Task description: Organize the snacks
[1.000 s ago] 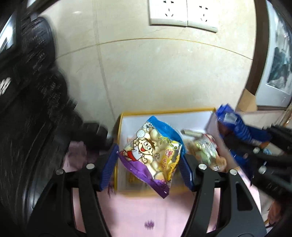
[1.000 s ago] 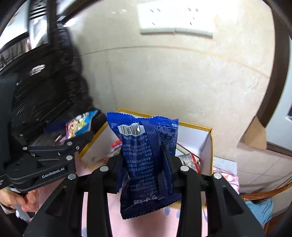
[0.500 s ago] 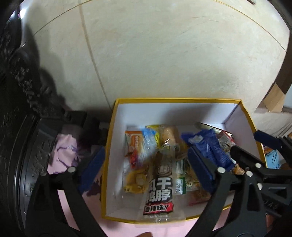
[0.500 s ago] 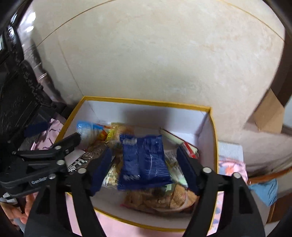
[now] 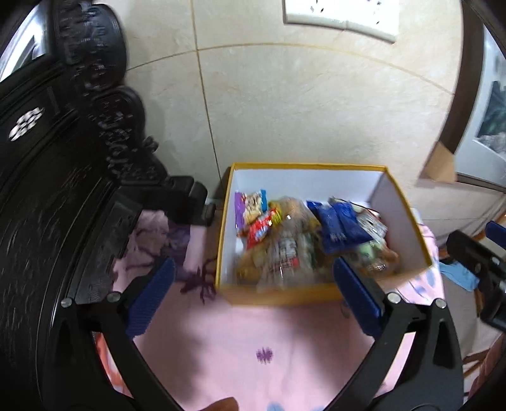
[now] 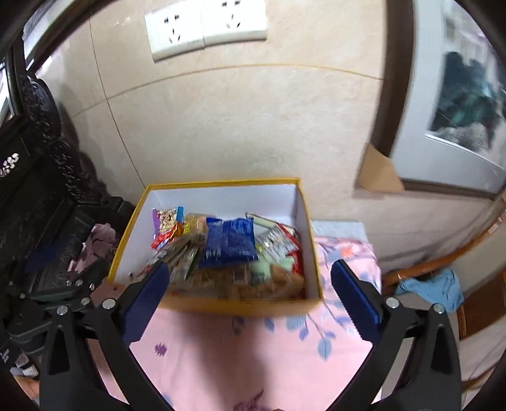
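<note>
A yellow-rimmed white box (image 5: pixel 306 165) (image 6: pixel 221 182) stands on a pink cloth against the wall, filled with several snack packets. A dark blue bag (image 5: pixel 338 227) (image 6: pixel 229 242) lies on top near the middle. A cartoon-printed bag with a purple edge (image 5: pixel 249 205) (image 6: pixel 166 218) rests at the box's back left. My left gripper (image 5: pixel 253 278) hovers before the box's near wall, jaws opening wide, nothing between them. My right gripper (image 6: pixel 249 275) hangs likewise, jaws opening and empty. No packet touches either gripper's blue pads.
Dark carved wooden furniture (image 5: pixel 63 189) crowds the left side. Wall sockets (image 6: pixel 205 28) sit above the box. The pink floral cloth (image 5: pixel 268 347) spreads toward me. A cardboard flap (image 6: pixel 379 174), a framed picture (image 6: pixel 458 110) and a wooden chair with blue cloth (image 6: pixel 433 287) are at the right.
Both grippers let go: the cartoon bag and the blue bag dropped into the box. Both sets of jaws spread wide and drew back from the box toward me.
</note>
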`<state>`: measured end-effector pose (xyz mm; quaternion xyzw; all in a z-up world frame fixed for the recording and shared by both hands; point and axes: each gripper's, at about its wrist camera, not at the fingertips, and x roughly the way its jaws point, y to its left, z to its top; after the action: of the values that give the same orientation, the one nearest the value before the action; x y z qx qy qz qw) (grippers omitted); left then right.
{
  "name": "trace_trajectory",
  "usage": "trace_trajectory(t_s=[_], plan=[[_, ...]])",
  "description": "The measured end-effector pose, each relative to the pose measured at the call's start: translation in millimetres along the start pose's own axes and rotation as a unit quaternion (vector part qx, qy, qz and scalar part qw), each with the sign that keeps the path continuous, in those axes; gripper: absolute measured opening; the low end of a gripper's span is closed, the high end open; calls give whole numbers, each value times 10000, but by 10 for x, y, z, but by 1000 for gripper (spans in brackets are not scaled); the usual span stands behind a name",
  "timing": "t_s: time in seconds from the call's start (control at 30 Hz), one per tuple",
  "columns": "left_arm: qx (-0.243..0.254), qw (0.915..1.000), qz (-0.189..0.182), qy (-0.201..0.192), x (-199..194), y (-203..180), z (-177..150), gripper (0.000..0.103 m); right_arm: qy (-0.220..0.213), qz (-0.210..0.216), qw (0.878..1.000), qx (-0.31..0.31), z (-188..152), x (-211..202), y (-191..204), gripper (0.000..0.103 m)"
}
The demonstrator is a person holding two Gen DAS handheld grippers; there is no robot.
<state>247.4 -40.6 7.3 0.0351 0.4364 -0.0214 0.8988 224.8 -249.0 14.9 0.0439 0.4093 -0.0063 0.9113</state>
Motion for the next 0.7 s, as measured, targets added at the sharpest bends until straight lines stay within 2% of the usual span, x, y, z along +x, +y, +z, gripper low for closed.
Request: trace_trajectory(t_s=[0.2,0.4,0.57,0.7], plan=[[-75,10000,9,-48,-596,125,-452,101,26,-53,9995,309,-461,-632,-93,102],[-116,9998,65,-138,-1076,242,-835,101,201,63,9982,562,-944,-918,-97,102],[-105,9995,60,-295,-1361,288,-1020,101,267,-90,9991,328,-1227,-1087,50,102],[-108,9987,89,-492,-1533,282,-1044,101,211,-152,9994,240,-1314,-1234,127,102]])
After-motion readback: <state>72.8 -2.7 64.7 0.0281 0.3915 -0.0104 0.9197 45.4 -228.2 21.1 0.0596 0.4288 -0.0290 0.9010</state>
